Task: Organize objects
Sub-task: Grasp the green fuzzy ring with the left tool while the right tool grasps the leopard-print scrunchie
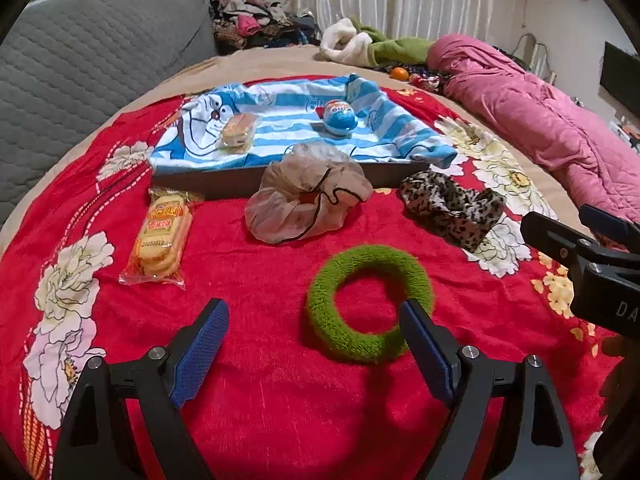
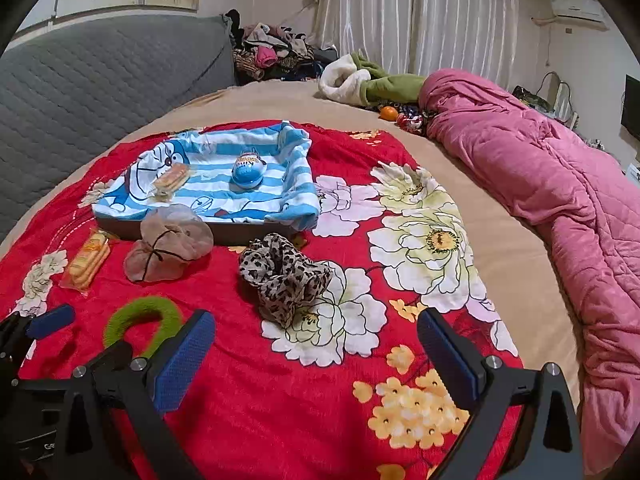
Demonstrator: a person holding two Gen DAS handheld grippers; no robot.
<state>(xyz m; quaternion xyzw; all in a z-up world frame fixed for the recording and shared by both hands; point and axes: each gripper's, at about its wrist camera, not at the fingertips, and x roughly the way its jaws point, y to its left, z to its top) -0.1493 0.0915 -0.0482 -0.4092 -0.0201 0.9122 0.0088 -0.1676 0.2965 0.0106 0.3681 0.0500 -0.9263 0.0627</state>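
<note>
Sandwich pack [image 1: 239, 133] and blue egg [image 1: 339, 117] sit in the tray [image 1: 224, 184]. At its six o'clock, green scrunchie [image 1: 370, 308], beige scrunchie [image 1: 306, 192], leopard scrunchie [image 1: 454, 206] and biscuit pack [image 1: 162, 236] remain on the blanket. Left gripper [image 1: 314, 344] and right gripper [image 2: 316, 352] gape empty.

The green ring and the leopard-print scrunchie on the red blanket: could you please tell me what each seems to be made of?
The fuzzy green ring looks like plush or terry fabric over a soft core: its surface is matte and nappy. The leopard-print scrunchie seems to be thin woven cloth, perhaps chiffon or satin, gathered into loose ruffles with a faint sheen.
</note>
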